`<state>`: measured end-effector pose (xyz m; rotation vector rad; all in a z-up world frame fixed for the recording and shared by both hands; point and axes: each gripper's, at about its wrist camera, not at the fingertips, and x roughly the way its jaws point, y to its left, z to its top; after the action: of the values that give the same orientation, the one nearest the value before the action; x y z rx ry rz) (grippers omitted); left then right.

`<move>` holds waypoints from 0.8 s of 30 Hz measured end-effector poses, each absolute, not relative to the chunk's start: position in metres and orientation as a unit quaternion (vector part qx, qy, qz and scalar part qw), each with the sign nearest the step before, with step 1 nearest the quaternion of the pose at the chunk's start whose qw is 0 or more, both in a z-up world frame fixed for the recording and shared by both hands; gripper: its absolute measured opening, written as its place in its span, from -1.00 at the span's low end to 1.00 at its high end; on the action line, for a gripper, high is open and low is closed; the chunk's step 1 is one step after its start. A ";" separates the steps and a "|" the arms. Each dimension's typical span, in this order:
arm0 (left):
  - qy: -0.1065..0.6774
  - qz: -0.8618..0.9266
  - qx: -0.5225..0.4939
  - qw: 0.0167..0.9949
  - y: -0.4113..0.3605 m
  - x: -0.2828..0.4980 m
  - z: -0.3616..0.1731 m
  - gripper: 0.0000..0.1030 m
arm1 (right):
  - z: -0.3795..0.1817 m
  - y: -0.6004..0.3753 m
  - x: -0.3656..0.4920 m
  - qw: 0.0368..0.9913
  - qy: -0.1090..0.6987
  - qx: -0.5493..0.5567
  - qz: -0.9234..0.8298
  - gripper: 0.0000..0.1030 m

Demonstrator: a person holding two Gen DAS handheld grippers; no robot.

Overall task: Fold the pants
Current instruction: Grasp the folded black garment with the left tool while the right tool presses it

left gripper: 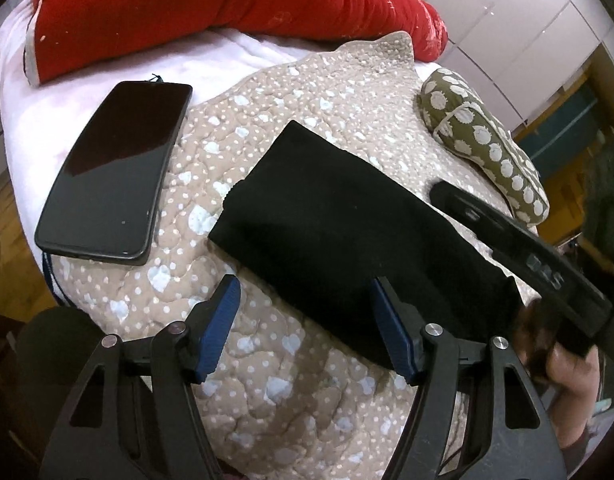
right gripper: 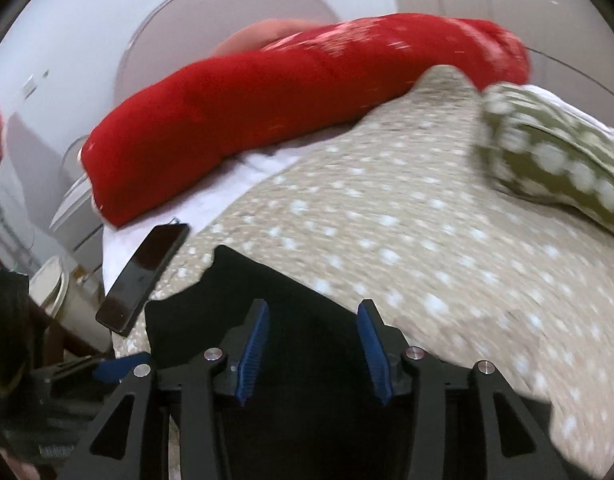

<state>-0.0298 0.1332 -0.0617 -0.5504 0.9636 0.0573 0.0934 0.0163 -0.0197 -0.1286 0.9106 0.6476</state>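
Note:
The black pants point(left gripper: 347, 236) lie folded into a compact rectangle on the beige dotted quilt point(left gripper: 267, 392). My left gripper point(left gripper: 305, 300) is open just above the quilt, its right pad at the fold's near edge, holding nothing. My right gripper point(right gripper: 313, 320) is open and empty, hovering over the pants point(right gripper: 307, 320); it also shows in the left wrist view point(left gripper: 519, 240) along the pants' right side. The right wrist view is blurred.
A black phone point(left gripper: 115, 176) lies left of the pants, partly on the white sheet point(left gripper: 87, 92). A red bolster point(left gripper: 227, 4) lies at the back. An olive dotted pillow point(left gripper: 487, 144) lies at the right. The bed edge drops off at the left.

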 end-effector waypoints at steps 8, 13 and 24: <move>0.451 0.024 -0.278 0.847 0.136 -0.024 -0.068 0.44 | -0.038 0.069 0.117 0.811 0.445 -0.128 0.356 -0.13; 0.452 0.025 -0.276 0.848 0.135 -0.020 -0.069 0.51 | -0.048 0.084 0.126 0.795 0.457 -0.149 0.371 -0.13; 0.456 0.035 -0.266 0.849 0.131 -0.013 -0.072 0.53 | -0.062 0.096 0.130 0.778 0.467 -0.137 0.398 -0.11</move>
<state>-0.0133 0.1306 -0.0716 -0.5598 0.9615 0.0746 0.1301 0.0958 -0.0616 -0.2969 1.0094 0.8608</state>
